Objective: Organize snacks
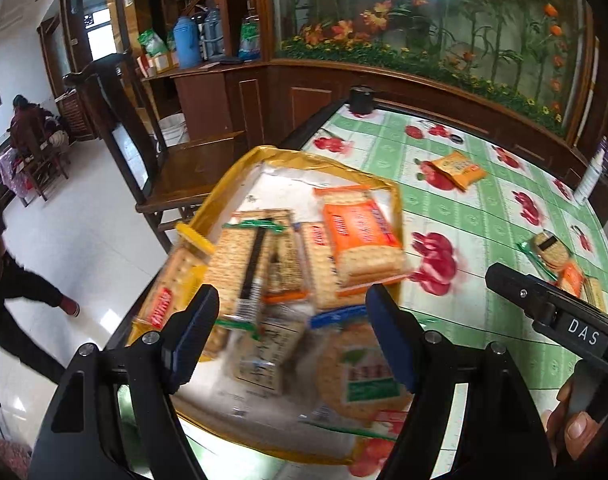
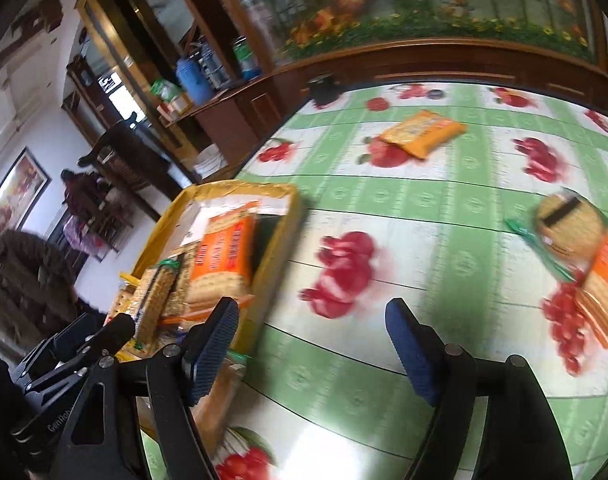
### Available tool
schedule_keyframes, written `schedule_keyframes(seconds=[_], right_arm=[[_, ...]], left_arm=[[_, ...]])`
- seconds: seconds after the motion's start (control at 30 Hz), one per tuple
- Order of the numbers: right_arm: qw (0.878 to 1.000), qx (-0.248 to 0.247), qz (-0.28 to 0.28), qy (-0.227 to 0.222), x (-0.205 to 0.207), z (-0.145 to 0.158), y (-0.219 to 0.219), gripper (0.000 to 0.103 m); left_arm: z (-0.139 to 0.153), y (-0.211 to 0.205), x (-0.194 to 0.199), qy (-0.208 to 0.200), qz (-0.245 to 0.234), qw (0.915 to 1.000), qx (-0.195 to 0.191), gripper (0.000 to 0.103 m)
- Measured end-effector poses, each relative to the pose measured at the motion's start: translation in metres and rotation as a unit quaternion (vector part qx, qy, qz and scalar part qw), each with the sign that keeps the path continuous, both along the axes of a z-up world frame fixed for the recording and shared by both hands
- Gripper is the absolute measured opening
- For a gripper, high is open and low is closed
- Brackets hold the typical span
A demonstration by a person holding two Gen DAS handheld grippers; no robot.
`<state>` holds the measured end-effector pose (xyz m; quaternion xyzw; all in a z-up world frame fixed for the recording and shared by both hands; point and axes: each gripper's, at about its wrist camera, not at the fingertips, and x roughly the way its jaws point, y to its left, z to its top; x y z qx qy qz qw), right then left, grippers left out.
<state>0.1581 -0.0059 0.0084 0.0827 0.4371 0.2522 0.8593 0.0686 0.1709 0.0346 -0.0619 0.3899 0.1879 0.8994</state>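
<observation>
Now | yellow tray [image 1: 394, 194]: heaped cracker packs [image 1: 360, 236], orange/green wrappers | left claw [image 1: 291, 336], right claw [image 2: 312, 348]: apart, empty

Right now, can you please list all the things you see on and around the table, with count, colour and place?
tray: one, yellow rim, table's left edge
cracker packs in tray: several, orange, green, yellow
loose orange pack: one, far middle of table
loose packs: about two, green and orange, table's right
tablecloth: one, green-white, red fruit
black jar: one, far corner
wooden chair: one, left of table
left gripper: jaws open, above tray
right gripper: jaws open, empty
</observation>
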Motion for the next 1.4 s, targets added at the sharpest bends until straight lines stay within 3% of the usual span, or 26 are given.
schedule_keyframes(seconds=[0.23, 0.5, 0.9, 1.13, 1.4], right_arm=[[0.999, -0.001, -0.037, -0.012, -0.011, -0.001, -0.047, 0.078], [0.994, -0.004, -0.111, -0.006, -0.016, -0.011, -0.135, 0.078], [0.979, -0.014, -0.201, -0.003, -0.021, -0.024, -0.256, 0.078], [0.972, -0.046, -0.231, -0.003, -0.009, -0.032, -0.293, 0.078], [0.969, -0.087, -0.232, 0.014, 0.02, -0.048, -0.299, 0.078]], left_arm=[[0.003, -0.029, 0.001, -0.004, -0.025, 0.9997, -0.002, 0.076], [-0.004, -0.084, 0.018, 0.006, -0.081, 0.9967, -0.011, 0.076], [-0.014, -0.177, 0.048, 0.021, -0.174, 0.9845, -0.013, 0.076], [-0.017, -0.21, 0.058, 0.029, -0.209, 0.9774, -0.015, 0.076], [-0.028, -0.226, 0.072, 0.046, -0.234, 0.9705, -0.036, 0.075]])
